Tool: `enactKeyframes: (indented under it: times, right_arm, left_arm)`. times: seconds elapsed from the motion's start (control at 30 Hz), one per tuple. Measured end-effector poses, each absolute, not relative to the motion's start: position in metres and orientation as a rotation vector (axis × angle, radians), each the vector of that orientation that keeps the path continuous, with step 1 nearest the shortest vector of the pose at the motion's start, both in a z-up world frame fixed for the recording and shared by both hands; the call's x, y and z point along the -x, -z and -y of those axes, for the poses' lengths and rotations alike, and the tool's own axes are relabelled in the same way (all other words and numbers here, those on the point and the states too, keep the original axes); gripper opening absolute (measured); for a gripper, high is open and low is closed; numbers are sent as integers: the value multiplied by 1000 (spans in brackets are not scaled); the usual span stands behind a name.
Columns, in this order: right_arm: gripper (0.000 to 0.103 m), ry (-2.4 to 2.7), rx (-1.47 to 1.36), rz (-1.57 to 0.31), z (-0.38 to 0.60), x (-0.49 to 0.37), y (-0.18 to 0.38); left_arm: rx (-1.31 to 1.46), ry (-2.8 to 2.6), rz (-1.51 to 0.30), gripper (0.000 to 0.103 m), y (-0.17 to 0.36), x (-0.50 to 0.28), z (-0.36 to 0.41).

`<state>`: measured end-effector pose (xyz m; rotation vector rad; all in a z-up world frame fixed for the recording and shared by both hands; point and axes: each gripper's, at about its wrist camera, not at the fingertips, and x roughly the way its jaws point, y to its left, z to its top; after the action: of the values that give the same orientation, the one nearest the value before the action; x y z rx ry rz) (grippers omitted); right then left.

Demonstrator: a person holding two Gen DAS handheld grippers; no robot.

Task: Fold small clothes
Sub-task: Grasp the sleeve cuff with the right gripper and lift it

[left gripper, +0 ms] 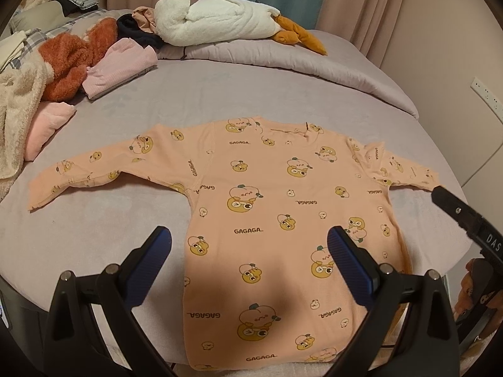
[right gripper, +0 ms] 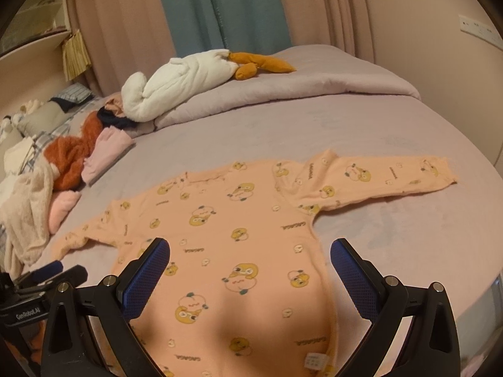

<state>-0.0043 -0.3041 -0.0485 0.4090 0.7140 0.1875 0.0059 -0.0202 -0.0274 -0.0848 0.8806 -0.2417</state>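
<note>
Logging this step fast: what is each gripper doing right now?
Left gripper: open, holding nothing, above the peach shirt.
Right gripper: open, holding nothing.

A white plush goose point(left gripper: 217, 20) with orange feet point(left gripper: 298, 36) lies along a folded lilac quilt point(left gripper: 283, 59) at upper centre. Behind it hang teal curtains point(right gripper: 223, 9) between pink ones point(right gripper: 317, 6). A wall socket point(left gripper: 485, 95) sits at the right edge, and a straw tassel point(right gripper: 74, 56) hangs upper left.
</note>
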Motion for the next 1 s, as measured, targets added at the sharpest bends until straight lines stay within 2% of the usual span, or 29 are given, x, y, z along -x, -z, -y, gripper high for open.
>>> enactKeyframes:
  times: [0.57, 0.83, 0.93, 1.0]
  right_arm:
    - [102, -21, -502, -642, 390, 2, 49]
    - [102, 125, -628, -663, 456, -18, 79]
    - [94, 177, -691, -676, 480, -26, 96]
    - [92, 204, -750, -683, 496, -31, 110]
  left_arm:
    - [68, 219, -910, 99, 36, -20, 34]
    - [71, 211, -930, 98, 45, -34, 43]
    - [92, 216, -945, 95, 50, -41, 45]
    - [110, 222, -958, 91, 55, -46, 46]
